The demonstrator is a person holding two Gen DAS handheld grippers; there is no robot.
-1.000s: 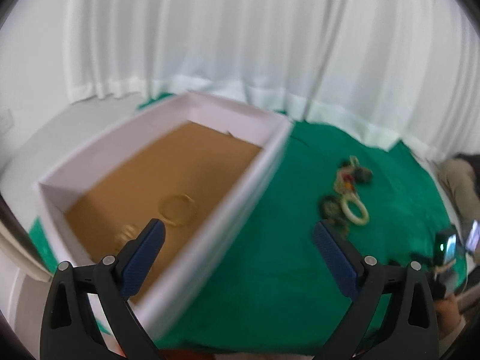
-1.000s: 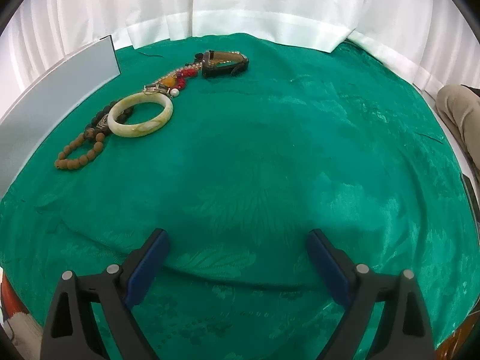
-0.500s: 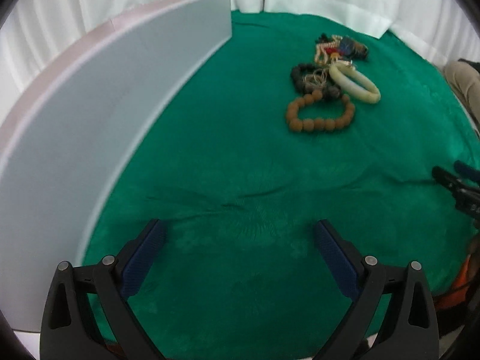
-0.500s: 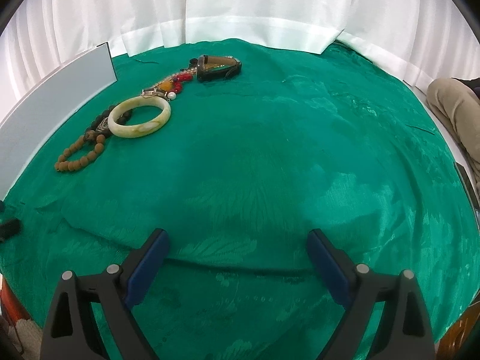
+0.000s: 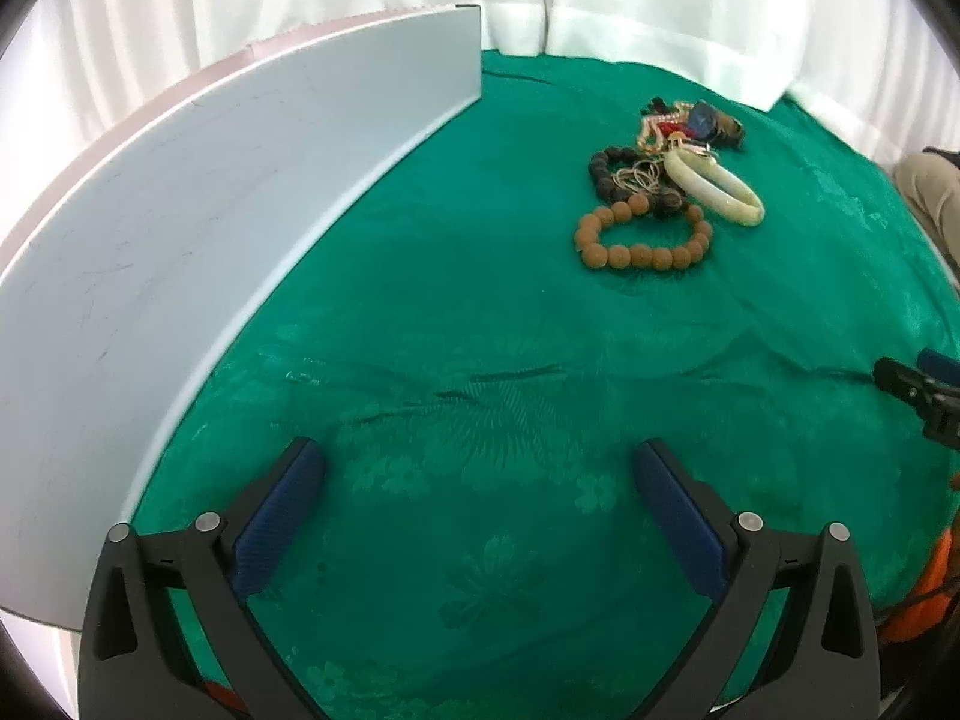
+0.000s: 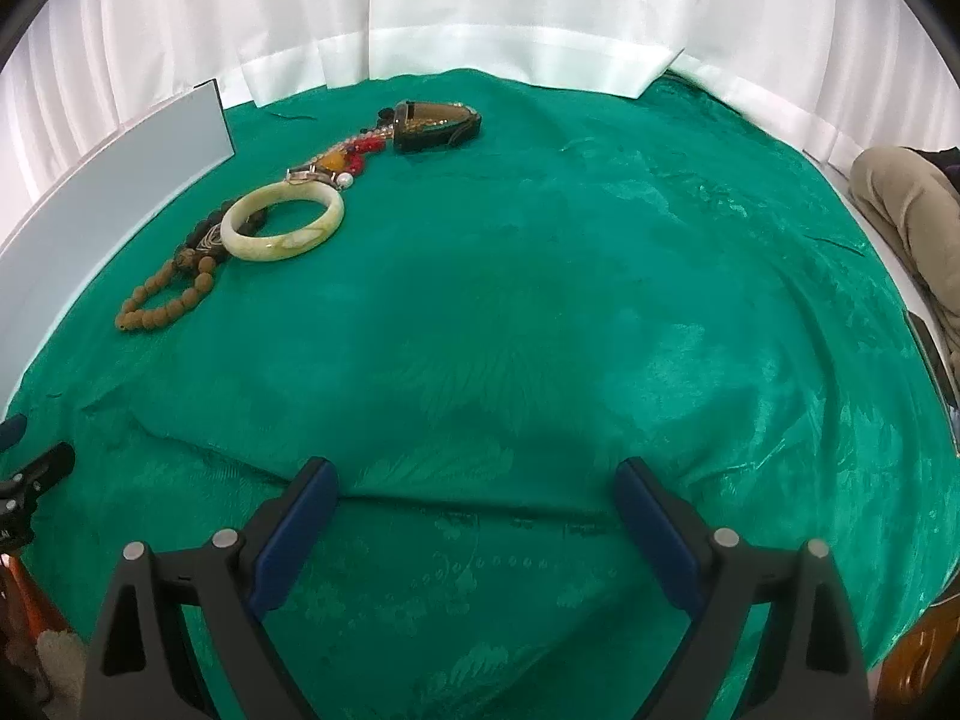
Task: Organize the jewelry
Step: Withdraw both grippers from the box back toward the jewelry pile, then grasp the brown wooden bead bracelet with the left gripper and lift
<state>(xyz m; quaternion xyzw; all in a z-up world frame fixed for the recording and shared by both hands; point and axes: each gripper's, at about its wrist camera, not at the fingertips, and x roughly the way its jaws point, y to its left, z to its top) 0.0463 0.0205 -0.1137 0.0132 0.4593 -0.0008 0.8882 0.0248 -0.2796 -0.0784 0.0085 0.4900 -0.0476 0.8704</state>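
A pile of jewelry lies on the green cloth: a brown bead bracelet, a pale jade bangle, dark beads and a watch. The same bracelet, bangle and watch show in the right wrist view. The white box stands to the left, only its outer wall visible. My left gripper is open and empty, low over the cloth beside the box. My right gripper is open and empty over bare cloth.
White curtains hang behind the table. A person's knee is at the right edge. The right gripper's tip shows at the left view's right edge, and the left gripper's tip at the right view's left edge.
My left gripper has come down from above the box's open inside to low over the cloth beside its outer wall. My right gripper has barely shifted.
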